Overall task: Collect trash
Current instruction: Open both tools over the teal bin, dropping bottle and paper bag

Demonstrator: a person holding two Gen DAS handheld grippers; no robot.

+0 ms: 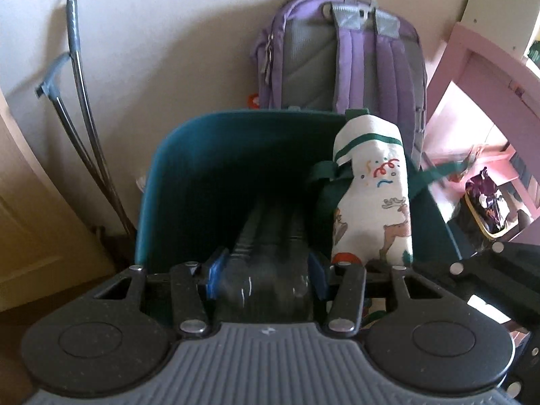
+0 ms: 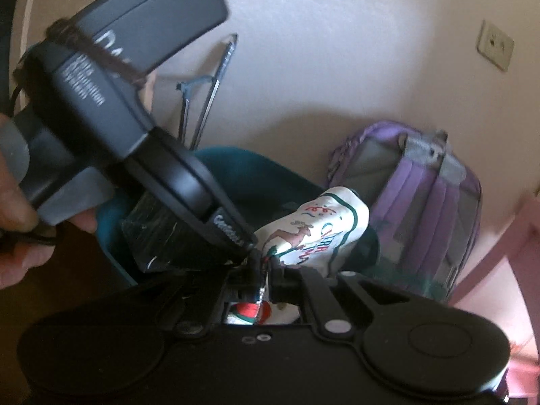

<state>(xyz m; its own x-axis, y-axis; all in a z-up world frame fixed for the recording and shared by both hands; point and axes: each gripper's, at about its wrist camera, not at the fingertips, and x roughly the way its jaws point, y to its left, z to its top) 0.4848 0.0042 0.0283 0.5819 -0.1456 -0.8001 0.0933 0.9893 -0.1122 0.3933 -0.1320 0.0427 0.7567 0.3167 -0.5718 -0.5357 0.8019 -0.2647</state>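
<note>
Now clear bottle (image 1: 266, 253) clamped in left claw (image 1: 265, 270) (over teal bin (image 1: 175, 168)).

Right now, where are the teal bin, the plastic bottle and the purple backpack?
teal bin (image 1: 175, 182), left wrist view, its inner left wall.
plastic bottle (image 1: 266, 270), left wrist view, clear body between the blue pads.
purple backpack (image 1: 357, 64), left wrist view, its shoulder strap.

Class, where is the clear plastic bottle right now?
The bottle is clamped in the left gripper, pointing into the teal bin, left of the festive bag.
</note>
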